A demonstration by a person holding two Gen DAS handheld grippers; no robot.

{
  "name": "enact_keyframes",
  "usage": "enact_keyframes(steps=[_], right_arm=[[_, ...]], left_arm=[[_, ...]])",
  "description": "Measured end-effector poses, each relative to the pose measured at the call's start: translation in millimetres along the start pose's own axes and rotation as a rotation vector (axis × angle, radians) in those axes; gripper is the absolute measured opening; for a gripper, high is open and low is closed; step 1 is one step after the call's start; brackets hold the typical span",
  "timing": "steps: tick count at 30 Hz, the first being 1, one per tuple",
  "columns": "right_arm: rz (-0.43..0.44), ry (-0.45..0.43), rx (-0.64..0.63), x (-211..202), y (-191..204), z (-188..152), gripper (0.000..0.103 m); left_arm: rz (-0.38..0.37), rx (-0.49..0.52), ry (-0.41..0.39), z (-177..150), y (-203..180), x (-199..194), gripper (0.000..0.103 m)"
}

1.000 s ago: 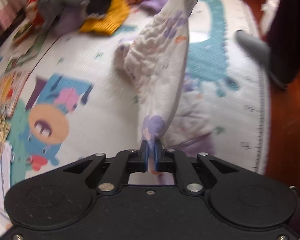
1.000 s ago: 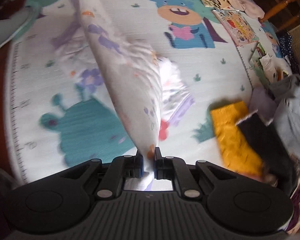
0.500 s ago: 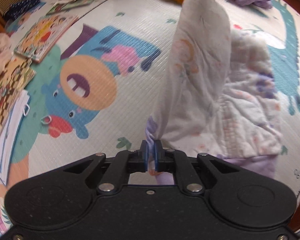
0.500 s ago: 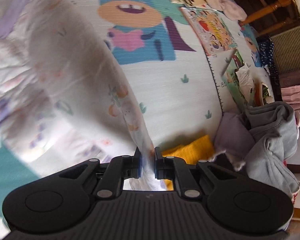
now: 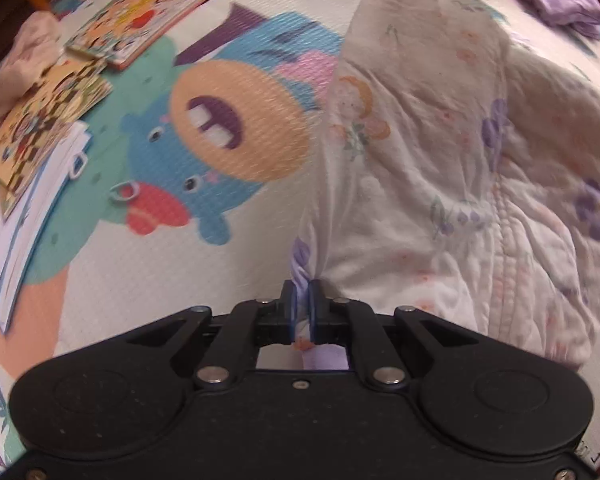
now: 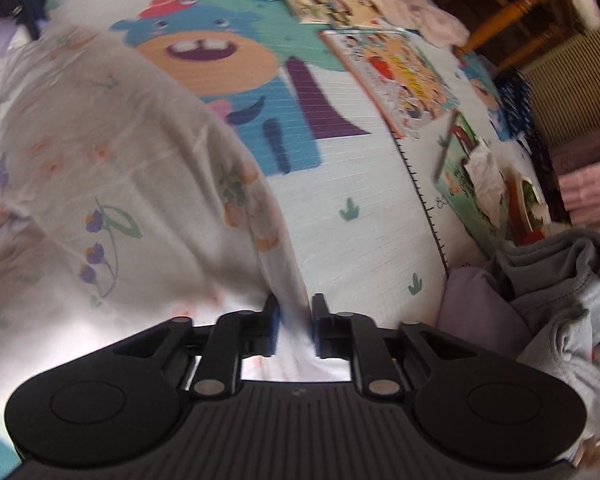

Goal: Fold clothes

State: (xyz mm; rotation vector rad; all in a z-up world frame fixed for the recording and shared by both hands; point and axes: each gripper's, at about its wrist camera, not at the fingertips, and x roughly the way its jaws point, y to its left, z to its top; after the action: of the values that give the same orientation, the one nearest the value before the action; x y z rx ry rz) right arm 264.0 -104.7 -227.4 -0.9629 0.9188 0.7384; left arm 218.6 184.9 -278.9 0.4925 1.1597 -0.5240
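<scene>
Over the play mat [image 5: 148,280], left tongs [image 5: 302,304] nearly closed, pinching a garment [image 5: 440,168] edge. Right tongs [image 6: 294,330] stand a little apart, with cloth running through the gap; grip looks loose, can't tell if it holds. Garment drapes between both, its far part bunched on the mat beside the blue cartoon animal [image 5: 220,148]. Books [image 6: 400,68] and grey clothes [image 6: 560,280] past the animal. Step: mid-fold, edge being carried across. Next likely calls for lowering both corners evenly, aligned, cloth kept taut.
</scene>
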Motion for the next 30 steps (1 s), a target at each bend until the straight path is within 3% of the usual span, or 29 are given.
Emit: enact_keyframes(steps=[8, 12, 16, 19, 22, 24, 28, 30], right_arm=[[0.099, -0.012, 0.245, 0.8, -13.7, -37.1, 0.062], [0.148, -0.018, 0.367, 1.3, -20.5, -55.7, 0.064], [0.197, -0.024, 0.490, 1.7, -27.3, -74.3, 0.065], [0.234, -0.029, 0.582, 2.0, -32.5, -88.2, 0.066], [0.271, -0.033, 0.674, 2.3, -37.6, -102.1, 0.066], [0.296, -0.036, 0.735, 2.5, -41.0, -111.4, 0.066], [0.320, -0.030, 0.856, 4.9, -30.7, -120.2, 0.065], [0.329, -0.024, 0.900, 12.8, -29.0, -123.0, 0.051]], left_arm=[[0.054, -0.012, 0.035, -11.9, 13.1, 5.9, 0.004], [0.119, -0.037, 0.063, -18.0, 23.6, 4.1, 0.005], [0.252, -0.022, 0.042, -15.7, 27.1, -0.5, 0.009], [0.296, -0.031, 0.007, -9.2, 30.6, -9.5, 0.026], [0.271, -0.069, -0.042, -2.1, 29.4, -20.1, 0.034], [0.217, -0.097, -0.065, 3.4, 21.8, -24.5, 0.049], [0.089, -0.110, -0.104, 18.6, -11.3, -22.8, 0.050], [0.052, -0.103, -0.109, 28.8, -28.2, -17.3, 0.050]])
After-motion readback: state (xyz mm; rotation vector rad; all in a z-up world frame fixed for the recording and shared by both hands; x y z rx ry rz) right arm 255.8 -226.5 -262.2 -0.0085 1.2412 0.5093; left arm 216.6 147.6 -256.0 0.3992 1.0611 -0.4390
